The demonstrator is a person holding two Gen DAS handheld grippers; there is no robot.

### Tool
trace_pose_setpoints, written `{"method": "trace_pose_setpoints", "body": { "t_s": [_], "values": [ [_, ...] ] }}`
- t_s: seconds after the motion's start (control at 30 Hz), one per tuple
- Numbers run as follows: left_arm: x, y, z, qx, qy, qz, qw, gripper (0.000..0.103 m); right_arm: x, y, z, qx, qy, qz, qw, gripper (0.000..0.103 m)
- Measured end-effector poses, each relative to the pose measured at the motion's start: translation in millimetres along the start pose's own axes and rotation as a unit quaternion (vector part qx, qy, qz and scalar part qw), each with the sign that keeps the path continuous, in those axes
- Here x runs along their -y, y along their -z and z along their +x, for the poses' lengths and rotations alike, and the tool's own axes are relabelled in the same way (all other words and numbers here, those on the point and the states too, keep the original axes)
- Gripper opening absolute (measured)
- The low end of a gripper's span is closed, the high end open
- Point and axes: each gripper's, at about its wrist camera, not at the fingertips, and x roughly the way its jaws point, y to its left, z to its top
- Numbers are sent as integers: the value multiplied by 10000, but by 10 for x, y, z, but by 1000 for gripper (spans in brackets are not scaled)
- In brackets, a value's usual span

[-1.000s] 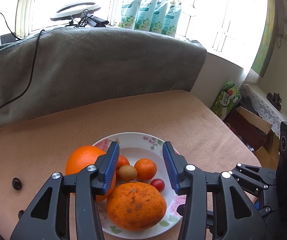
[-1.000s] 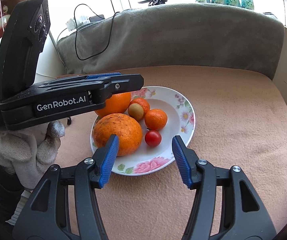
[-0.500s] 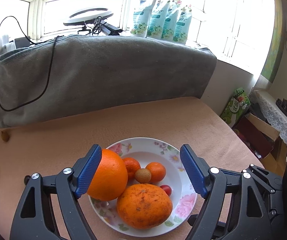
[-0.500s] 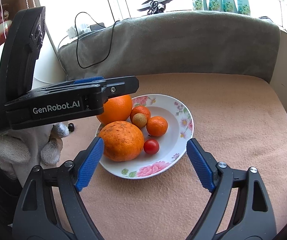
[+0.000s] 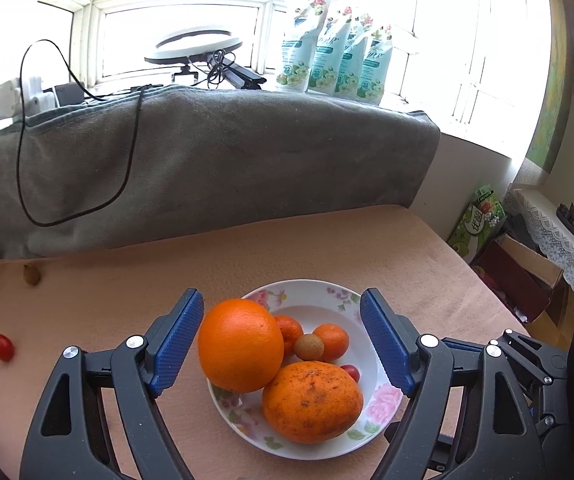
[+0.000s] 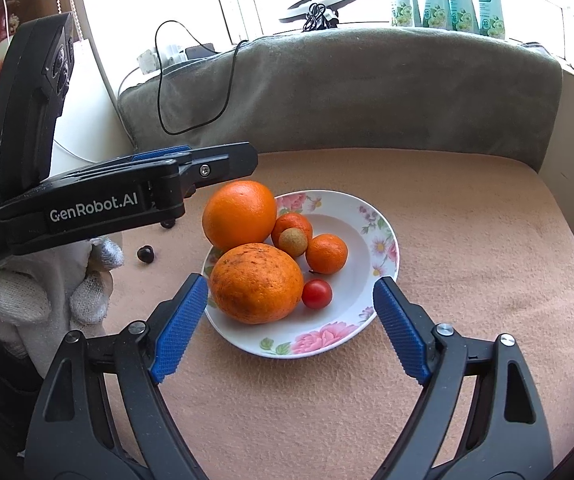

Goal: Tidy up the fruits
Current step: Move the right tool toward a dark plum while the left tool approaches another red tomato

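Showing both grippers spread wide over the plate. The left gripper has its jaws apart with the orange between them; neither pad touches the fruit. One second earlier these jaws stood much narrower about the same fruit; they have since opened, most of that within the first half second, and the plate now lies lower and farther off in the left view, which suggests a withdrawal. The orange rests on the plate rim at 9 o'clock and leans on the mandarin, which fills the plate from 6 to 7 o'clock. The right gripper has likewise opened; its jaws are apart and hold nothing, and the mandarin and the tomato lie just beyond its tips.

Two tangerines, a longan and the tomato occupy the plate centre. Off the plate, at 9 o'clock in the left view, a second tomato and a brown fruit lie on the cloth; in the right view a dark fruit lies beside the gloved hand.

Reading: the orange appears delivered. Loose fruits remain, so the task is partly done.
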Motion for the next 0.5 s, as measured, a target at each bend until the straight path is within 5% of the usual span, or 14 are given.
{"method": "trace_pose_setpoints", "body": {
  "t_s": [0.5],
  "values": [
    [-477,54,-305,219,-268,-235,9991,81,-417,-103,53,79,62,-283,9995,87]
  ]
}}
